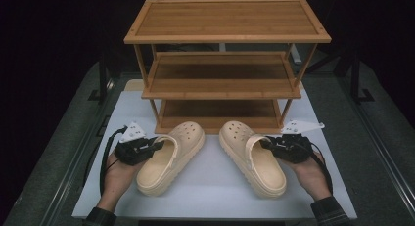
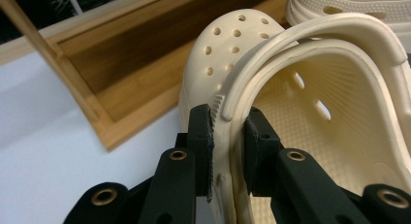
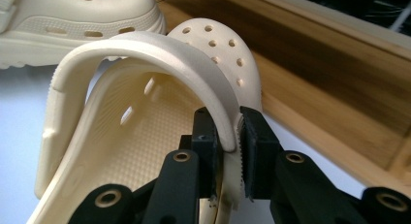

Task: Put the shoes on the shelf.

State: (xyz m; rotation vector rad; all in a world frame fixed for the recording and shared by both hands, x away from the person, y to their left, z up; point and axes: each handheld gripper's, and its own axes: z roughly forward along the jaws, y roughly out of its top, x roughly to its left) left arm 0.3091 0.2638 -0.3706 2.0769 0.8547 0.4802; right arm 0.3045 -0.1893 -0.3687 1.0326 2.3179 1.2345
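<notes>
Each gripper (image 1: 157,146) (image 1: 266,143) clamps a clog's (image 1: 169,158) (image 1: 252,157) side wall, apparently; jaw tips sit half hidden behind foam.

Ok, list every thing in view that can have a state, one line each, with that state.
Left clog: sole down on the white mat, toe toward the rack, outer rim clamped.
Right clog: sole down on the mat, toe toward the rack, outer rim clamped.
Left gripper: shut on the left clog's rim.
Right gripper: shut on the right clog's rim.
Wooden rack: upright, all three shelves bare.
</notes>
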